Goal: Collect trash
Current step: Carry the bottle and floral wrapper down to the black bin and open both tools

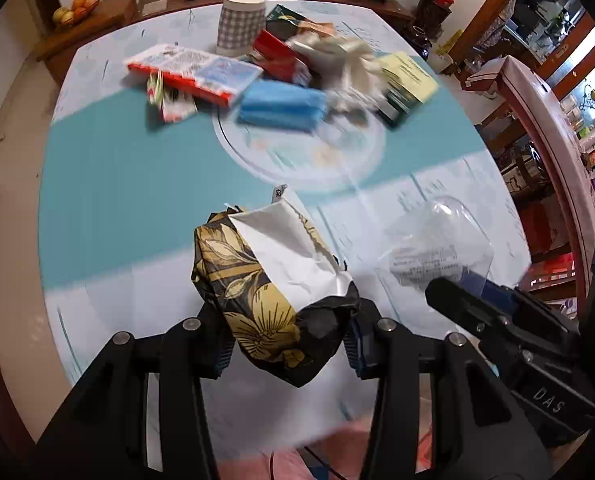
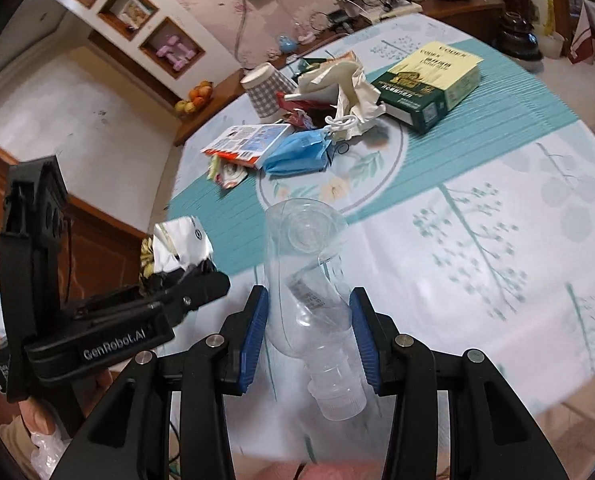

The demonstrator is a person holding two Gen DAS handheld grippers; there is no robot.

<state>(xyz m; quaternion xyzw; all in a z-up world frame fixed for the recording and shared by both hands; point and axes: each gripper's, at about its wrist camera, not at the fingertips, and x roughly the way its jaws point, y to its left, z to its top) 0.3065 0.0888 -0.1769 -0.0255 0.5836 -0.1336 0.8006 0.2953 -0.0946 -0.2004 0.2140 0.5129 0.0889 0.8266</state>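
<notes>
**Left tongs clamped on a crumpled wrapper**

My left tongs [image 1: 287, 340] pinch a crumpled black-and-gold floral wrapper [image 1: 257, 300], its white inner side turned up, raised over the bench [image 1: 137, 200]. At my lower right the right tongs [image 1: 465, 292] hold a clear plastic bottle [image 1: 437, 240]. Farther off, near the bench's middle, I see a blurred heap: a blue face mask [image 1: 281, 106], a red-edged carton [image 1: 193, 72], white crumpled paper [image 1: 345, 68], a green-and-yellow box [image 1: 407, 86] and a checked cup [image 1: 241, 24].
</notes>
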